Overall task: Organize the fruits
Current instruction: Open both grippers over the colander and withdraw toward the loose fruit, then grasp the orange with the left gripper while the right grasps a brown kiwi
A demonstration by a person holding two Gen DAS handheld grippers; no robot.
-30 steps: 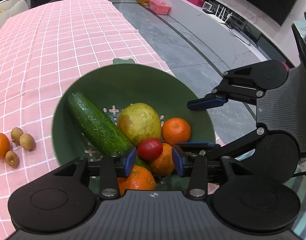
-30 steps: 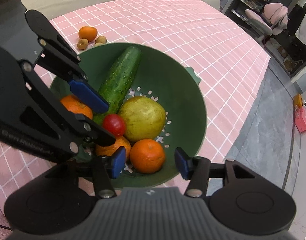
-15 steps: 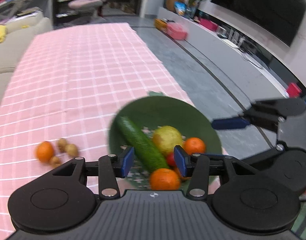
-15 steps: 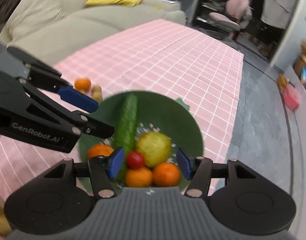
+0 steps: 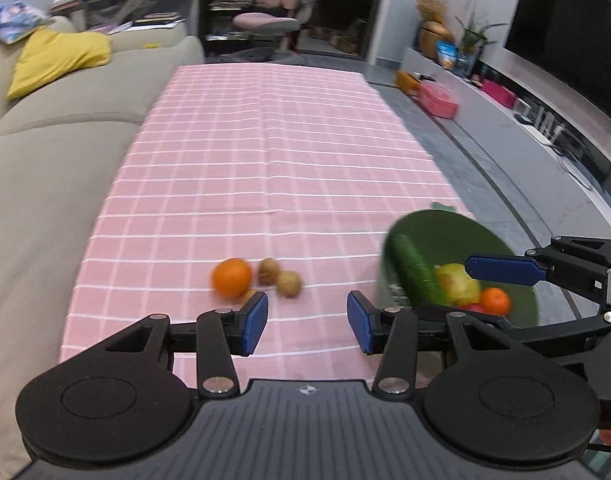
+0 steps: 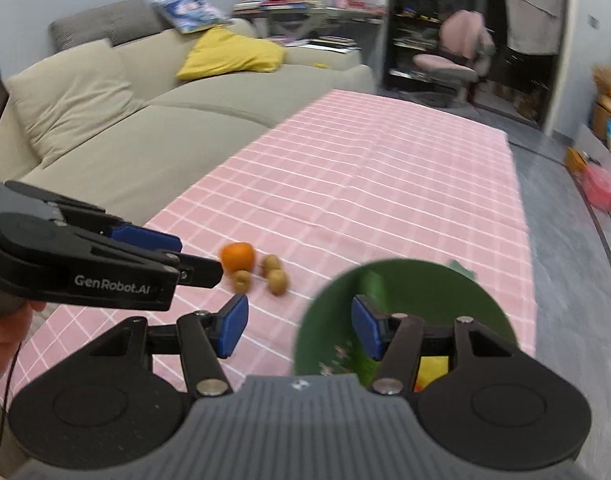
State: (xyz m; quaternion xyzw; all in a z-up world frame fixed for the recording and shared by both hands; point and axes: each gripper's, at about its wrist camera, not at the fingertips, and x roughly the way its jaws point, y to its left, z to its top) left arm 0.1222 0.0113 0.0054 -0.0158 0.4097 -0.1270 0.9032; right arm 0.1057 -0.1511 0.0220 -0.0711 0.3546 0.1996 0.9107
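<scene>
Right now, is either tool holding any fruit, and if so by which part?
Nothing is held. The left tool and right tool both stand open with only tablecloth between their pads; the loose orange lies untouched.

Left gripper (image 5: 307, 322): matte black body, ribbed grey top plate, two round black discs, silver screws on finger links, blue pads (image 5: 254, 322)
Right gripper (image 6: 299, 326): same build, blue pads (image 6: 232, 325)
White "GenRobot.AI" on left gripper's side; thin black cable below hand (image 6: 5, 334)

A home living room: beige sofa (image 5: 65, 152), wall-mounted television (image 5: 565, 32), pink-clothed table (image 5: 273, 152).
</scene>
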